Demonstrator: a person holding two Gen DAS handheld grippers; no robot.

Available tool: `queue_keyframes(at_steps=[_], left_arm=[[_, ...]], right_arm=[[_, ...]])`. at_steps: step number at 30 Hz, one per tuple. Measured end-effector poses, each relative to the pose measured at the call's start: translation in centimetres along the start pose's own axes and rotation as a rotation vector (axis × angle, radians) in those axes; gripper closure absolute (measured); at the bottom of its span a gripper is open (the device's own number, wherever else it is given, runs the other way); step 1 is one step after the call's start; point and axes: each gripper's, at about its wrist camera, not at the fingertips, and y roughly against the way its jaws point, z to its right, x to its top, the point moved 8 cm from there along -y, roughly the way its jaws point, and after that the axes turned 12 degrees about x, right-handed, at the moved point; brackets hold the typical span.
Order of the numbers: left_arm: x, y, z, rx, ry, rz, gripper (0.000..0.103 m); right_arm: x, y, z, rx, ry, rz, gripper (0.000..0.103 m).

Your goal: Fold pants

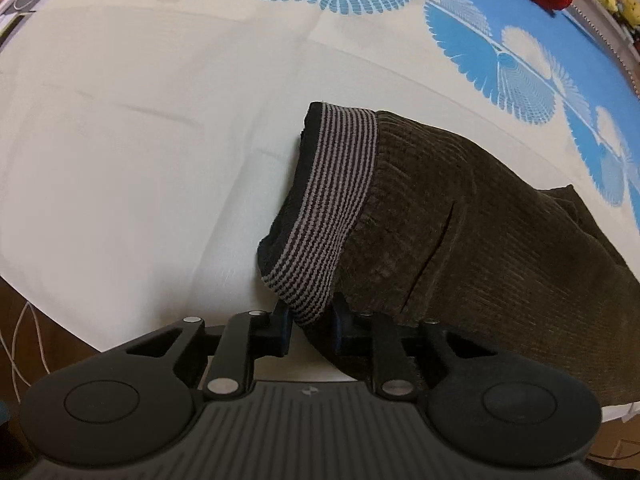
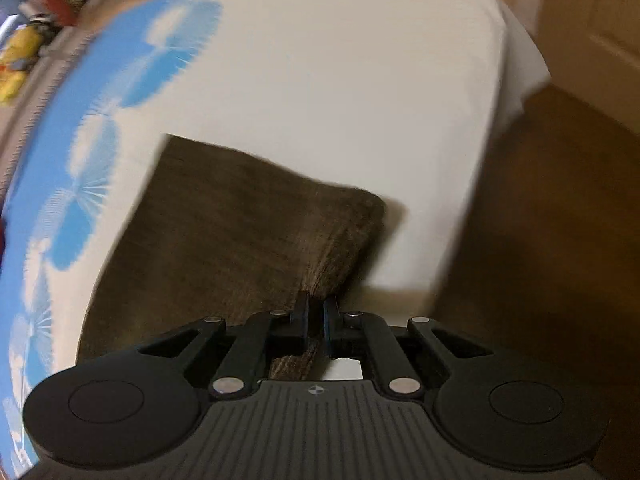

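Left gripper (image 1: 311, 326) clamped on striped waistband (image 1: 332, 208), right gripper (image 2: 316, 320) pinching pants (image 2: 224, 240) hem at 6 o'clock; could slip if yanked unevenly.

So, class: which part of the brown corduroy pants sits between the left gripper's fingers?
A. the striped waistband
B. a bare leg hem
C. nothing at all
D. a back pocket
A: the left gripper is closed on the corner of the striped waistband of the pants.
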Motion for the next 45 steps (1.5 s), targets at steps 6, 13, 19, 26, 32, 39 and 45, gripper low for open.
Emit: queue_keyframes(at_steps=[6,13,19,26,32,39,45], left_arm=[[0.7,2.0,-2.0,0.037,0.093,0.089,0.051],[3.1,5.1,-1.6,-0.089,0.156,0.271,0.051],[3.8,2.8,-0.3,-0.074,0.106,0.206,0.051],[1.7,-0.1,-0.2,0.053,-0.110,0.164,0.085],[1.0,-0.1,0.4,0.107,-0.198,0.197,0.082],[2.2,1.4,0.6,0.113,-0.157,0.250,0.076],[3.6,3.5,2.7,0.135,-0.186,0.352,0.076]], right_arm=[[0.8,1.0,-2.2,-0.108,0.096,0.072,0.090],[2.0,3.5,-10.0,0.033,0.375,0.300,0.089],[-3.7,2.7,-20.9,0.373,0.681,0.205,0.088],[-13.2,0.4,-31.2,0.602,0.944,-0.037,0.081],[-22.1,-2.0,-37.8,0.683,1.060,-0.235,0.081],[-33.4,-4.8,-42.1,0.740,1.163,-0.519,0.072],[-37.7,-8.0,-43.6,0.701,1.154,-0.618,0.056]])
